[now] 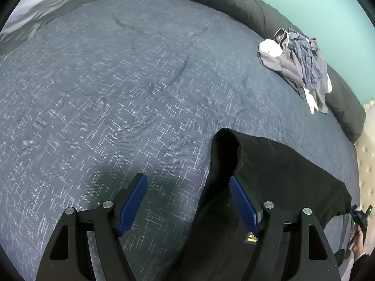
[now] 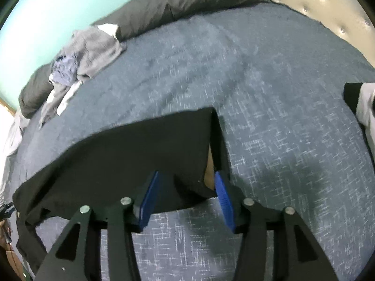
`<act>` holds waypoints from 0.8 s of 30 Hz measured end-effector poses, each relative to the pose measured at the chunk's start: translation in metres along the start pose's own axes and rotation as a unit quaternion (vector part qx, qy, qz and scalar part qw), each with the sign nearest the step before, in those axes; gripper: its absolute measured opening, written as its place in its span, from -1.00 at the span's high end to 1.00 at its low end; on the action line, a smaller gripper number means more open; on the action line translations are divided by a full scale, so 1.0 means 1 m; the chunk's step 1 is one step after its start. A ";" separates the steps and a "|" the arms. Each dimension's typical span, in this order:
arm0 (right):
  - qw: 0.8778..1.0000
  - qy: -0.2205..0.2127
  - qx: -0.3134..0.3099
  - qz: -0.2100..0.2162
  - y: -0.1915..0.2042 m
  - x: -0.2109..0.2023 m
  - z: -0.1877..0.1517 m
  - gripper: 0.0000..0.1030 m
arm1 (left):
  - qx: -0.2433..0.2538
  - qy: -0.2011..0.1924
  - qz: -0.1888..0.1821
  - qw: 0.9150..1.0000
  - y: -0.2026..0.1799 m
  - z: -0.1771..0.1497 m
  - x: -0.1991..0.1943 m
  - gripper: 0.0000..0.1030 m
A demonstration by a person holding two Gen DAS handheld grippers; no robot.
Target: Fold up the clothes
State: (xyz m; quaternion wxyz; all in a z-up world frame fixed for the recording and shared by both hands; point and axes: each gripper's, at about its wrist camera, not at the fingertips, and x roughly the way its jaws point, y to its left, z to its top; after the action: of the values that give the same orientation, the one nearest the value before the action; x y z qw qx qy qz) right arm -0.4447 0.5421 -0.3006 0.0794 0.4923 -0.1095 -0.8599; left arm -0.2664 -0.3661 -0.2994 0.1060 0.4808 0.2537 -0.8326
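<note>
Black garment (image 2: 131, 149) lies spread on the blue bed cover (image 1: 117, 89), near its front edge. Left gripper (image 1: 188, 201): fingers spread wide, a raised fold of the garment against the right pad, not pinched. Right gripper (image 2: 187, 199): fingers apart, the garment's corner between them, pads not pressing it. Pile of grey and blue clothes (image 1: 302, 68) sits beyond the garment, against the dark pillow (image 1: 234, 2).

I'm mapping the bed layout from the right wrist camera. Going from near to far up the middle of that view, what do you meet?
right gripper → black garment → bare blue bedspread → dark pillows → teal wall.
</note>
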 end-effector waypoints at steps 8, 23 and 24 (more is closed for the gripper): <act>0.998 -0.025 -0.049 0.025 0.015 -0.008 -0.006 0.89 | -0.009 -0.020 0.003 1.000 0.002 0.006 -0.006 -0.50; 0.998 -0.048 -0.038 0.009 -0.008 -0.044 -0.031 0.95 | -0.018 0.025 -0.096 0.995 -0.038 0.022 0.025 -0.35; 0.998 -0.046 -0.040 0.007 -0.008 -0.045 -0.031 0.95 | -0.018 0.030 -0.099 0.994 -0.041 0.022 0.028 -0.05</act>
State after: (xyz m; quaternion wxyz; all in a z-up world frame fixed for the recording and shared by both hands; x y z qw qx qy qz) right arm -0.3960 0.5577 -0.2809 0.1000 0.4479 -0.0823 -0.8846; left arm -0.3149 -0.3407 -0.3007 0.0236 0.4762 0.3181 -0.8195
